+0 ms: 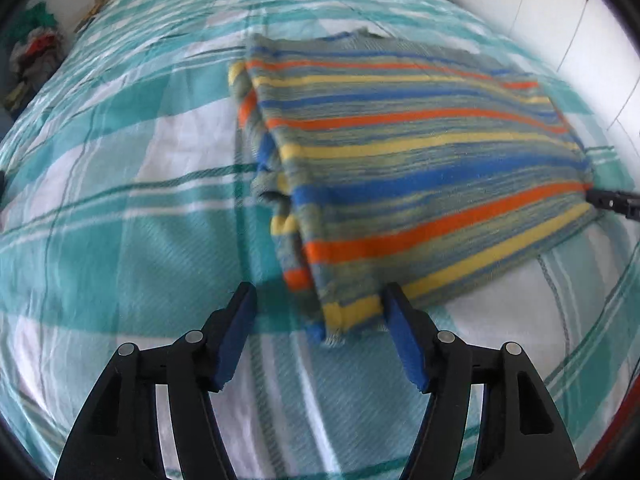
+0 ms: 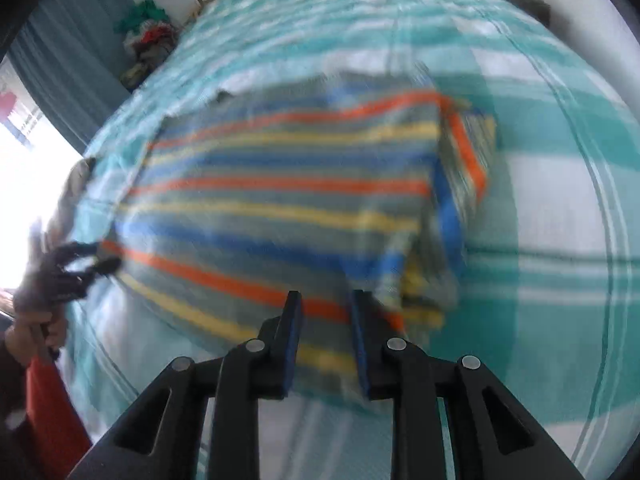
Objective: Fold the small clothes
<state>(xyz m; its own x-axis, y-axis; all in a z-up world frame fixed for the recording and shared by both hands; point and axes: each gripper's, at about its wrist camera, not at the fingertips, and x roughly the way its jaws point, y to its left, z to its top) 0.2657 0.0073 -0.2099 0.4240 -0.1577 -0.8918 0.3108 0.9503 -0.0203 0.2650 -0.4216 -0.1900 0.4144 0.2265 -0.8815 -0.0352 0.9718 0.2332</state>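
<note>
A folded striped garment (image 1: 420,168) in blue, orange, yellow and grey lies on the bed, also in the right wrist view (image 2: 280,208), where it is blurred. My left gripper (image 1: 318,300) is open just above the bedspread, its jaws on either side of the garment's near corner, not gripping it. My right gripper (image 2: 326,304) is open with a narrower gap, low over the garment's near edge, nothing visibly pinched. The right gripper's tip shows in the left wrist view (image 1: 612,200) at the garment's right edge. The left gripper shows in the right wrist view (image 2: 80,264) at the garment's left corner.
The teal and white plaid bedspread (image 1: 120,200) covers the whole bed. A pile of mixed clothes (image 1: 36,56) sits off the far left corner, also in the right wrist view (image 2: 148,36). A white wall (image 1: 540,8) lies beyond the bed on the right.
</note>
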